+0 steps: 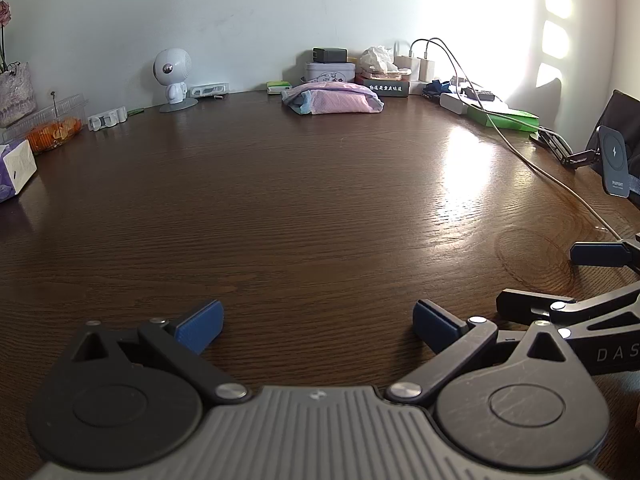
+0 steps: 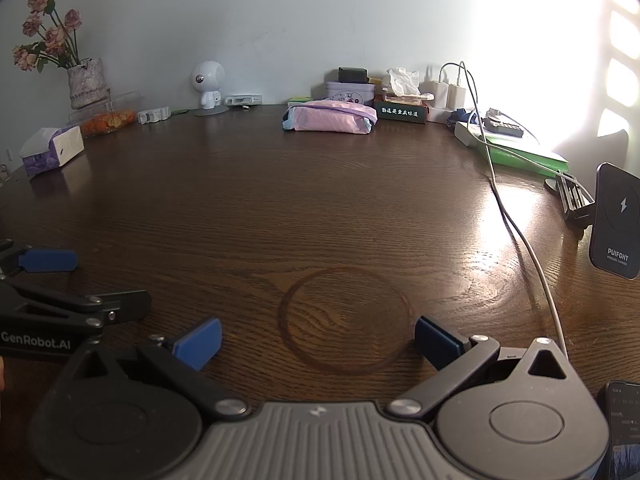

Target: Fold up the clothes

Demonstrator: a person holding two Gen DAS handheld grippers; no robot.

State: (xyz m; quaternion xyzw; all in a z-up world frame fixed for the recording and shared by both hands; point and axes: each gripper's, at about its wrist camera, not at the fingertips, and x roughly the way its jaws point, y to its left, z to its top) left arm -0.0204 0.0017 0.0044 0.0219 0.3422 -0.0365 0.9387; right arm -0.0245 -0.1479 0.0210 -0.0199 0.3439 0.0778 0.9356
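Both grippers, left (image 1: 318, 326) and right (image 2: 318, 342), rest spread apart and empty on the wooden table (image 1: 304, 200), well short of the folded pink garment (image 1: 334, 98) at the far edge, which looks soft, light and limp, best pinched at a corner.

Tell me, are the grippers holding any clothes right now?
No, nothing is held. The left gripper and the right gripper are both open over the bare table. The folded pink clothes sit far away near the wall.
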